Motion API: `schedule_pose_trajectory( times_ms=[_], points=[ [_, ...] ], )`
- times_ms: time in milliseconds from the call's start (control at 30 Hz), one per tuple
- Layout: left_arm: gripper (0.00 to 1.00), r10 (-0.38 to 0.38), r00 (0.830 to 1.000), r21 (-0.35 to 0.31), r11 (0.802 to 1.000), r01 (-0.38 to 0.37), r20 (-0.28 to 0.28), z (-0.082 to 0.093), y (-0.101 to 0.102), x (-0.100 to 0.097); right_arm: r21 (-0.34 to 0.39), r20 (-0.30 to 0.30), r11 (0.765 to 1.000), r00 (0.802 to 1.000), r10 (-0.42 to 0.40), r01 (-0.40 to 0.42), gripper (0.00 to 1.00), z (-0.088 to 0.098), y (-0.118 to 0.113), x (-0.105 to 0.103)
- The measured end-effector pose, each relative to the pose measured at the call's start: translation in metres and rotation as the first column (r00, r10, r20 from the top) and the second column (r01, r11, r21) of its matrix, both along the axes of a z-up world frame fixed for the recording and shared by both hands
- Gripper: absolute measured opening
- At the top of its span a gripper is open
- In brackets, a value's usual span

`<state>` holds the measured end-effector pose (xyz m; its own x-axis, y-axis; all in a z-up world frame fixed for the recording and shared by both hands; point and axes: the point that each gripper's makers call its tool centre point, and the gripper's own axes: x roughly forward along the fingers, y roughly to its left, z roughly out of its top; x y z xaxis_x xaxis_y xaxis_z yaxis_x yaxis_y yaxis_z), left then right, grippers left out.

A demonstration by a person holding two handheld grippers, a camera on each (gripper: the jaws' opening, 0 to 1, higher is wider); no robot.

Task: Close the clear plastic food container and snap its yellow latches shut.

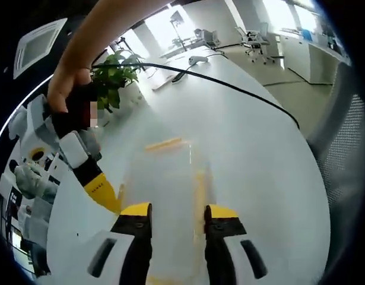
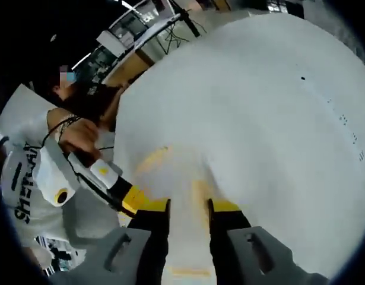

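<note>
Since both views look down along yellow-tipped jaws onto the clear plastic food container point(image 1: 170, 196), the step in hand seems to be the latching, with the lid apparently already down, though motion blur keeps that from being certain. In the left gripper view, the left hand-held gripper point(image 1: 178, 214) has its jaws apart, straddling the near part of the container; whether they touch its sides cannot be told. A yellow latch point(image 1: 200, 190) runs along the container's edge just ahead of one jaw, and another latch point(image 1: 164, 144) lies across the far end. The right hand-held gripper point(image 1: 102, 190) comes in from the side, its yellow tip at the container's flank, held by a person's hand point(image 1: 66, 89). In the right gripper view its own jaws point(image 2: 188, 208) also stand apart over the container point(image 2: 176, 178), a yellow latch point(image 2: 200, 193) between them. The next move likely calls for pressing one latch down until it snaps while the other gripper steadies the box. The container sits on a white desk point(image 1: 247, 136); beyond it lie a black cable point(image 1: 218, 80) and a potted plant point(image 1: 114, 77)
</note>
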<state>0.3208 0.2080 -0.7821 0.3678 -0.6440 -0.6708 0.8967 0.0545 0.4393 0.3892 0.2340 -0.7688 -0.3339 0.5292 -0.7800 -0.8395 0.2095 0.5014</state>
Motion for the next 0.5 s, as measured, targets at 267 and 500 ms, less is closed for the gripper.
schedule_pose_trajectory(
  times_ms=[267, 500],
  points=[
    [0.27, -0.006, 1.000, -0.004, 1.000, 0.006, 0.006, 0.002, 0.000, -0.001, -0.180, 0.092, 0.966, 0.975, 0.203, -0.184, 0.29, -0.021, -0.020, 0.005],
    [0.27, -0.009, 1.000, -0.016, 1.000, 0.009, -0.004, 0.002, 0.000, -0.001, -0.157, 0.093, 0.950, 0.953, 0.287, -0.271, 0.31, -0.019, -0.013, -0.002]
  ],
)
